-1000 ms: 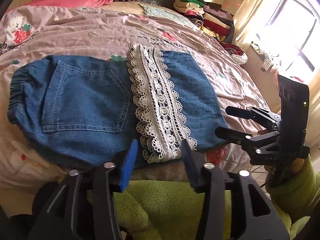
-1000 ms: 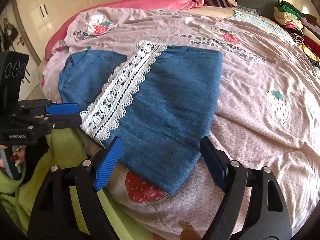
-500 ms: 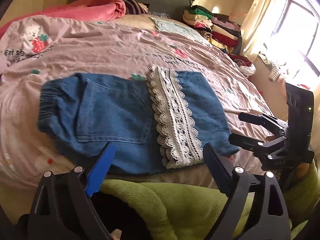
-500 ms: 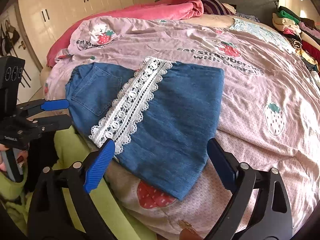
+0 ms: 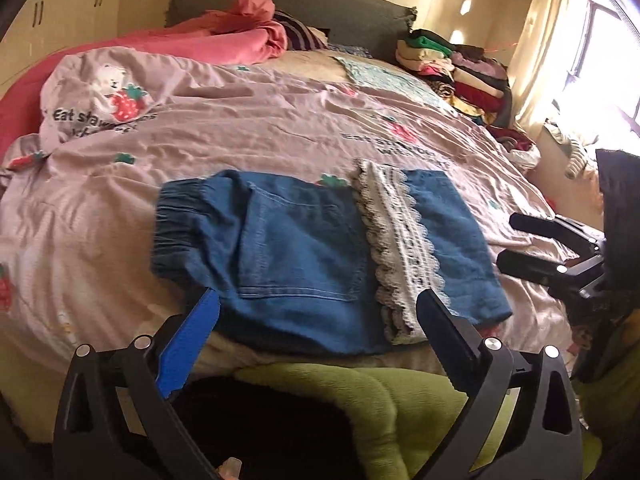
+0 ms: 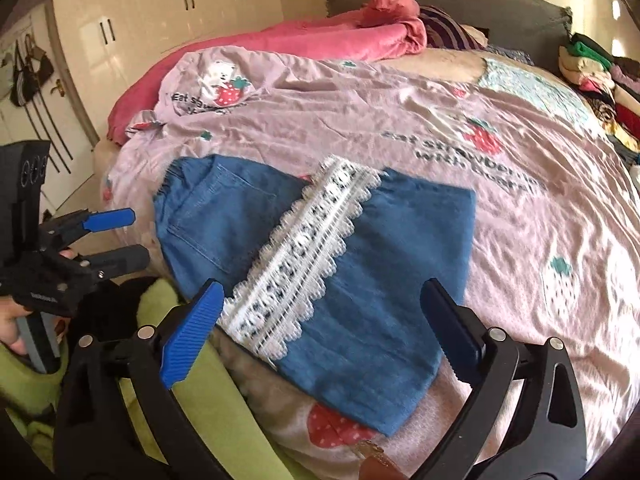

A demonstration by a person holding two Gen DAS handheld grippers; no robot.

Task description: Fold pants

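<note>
- The blue denim pants with a white lace band (image 5: 320, 256) lie flat at the near edge of the bed, on the lilac strawberry-print duvet (image 5: 248, 128). They are already folded into a compact rectangle.
- The elastic waistband (image 5: 176, 220) points toward the left edge of the bed. The lace band (image 6: 304, 260) crosses the stack, with plain denim beyond it on the right.
- The left hand-held gripper (image 5: 316, 320) hangs just off the near edge with its fingers spread wide and nothing between them. It is level with the pocket side of the pants.
- The right hand-held gripper (image 6: 320, 316) is likewise wide apart and empty, poised over the lace and the right-hand denim panel.
- My judgement: the fold looks close to done. What remains is one more fold, or a tidy-up of the edges.
- If another fold is wanted, I would pinch the two corners of the right-hand end, all layers together. Then carry them over toward the waistband in one level sweep.
- Grip deep enough to catch the lower layer. Otherwise only the top sheet of denim lifts and the stack slides apart.
- The lace could snag on the ribbed blue pads (image 6: 192, 332), so I would bite on plain denim.
- The near hem sits close to the bed's edge, and a hasty tug could drag the pants off it.
</note>
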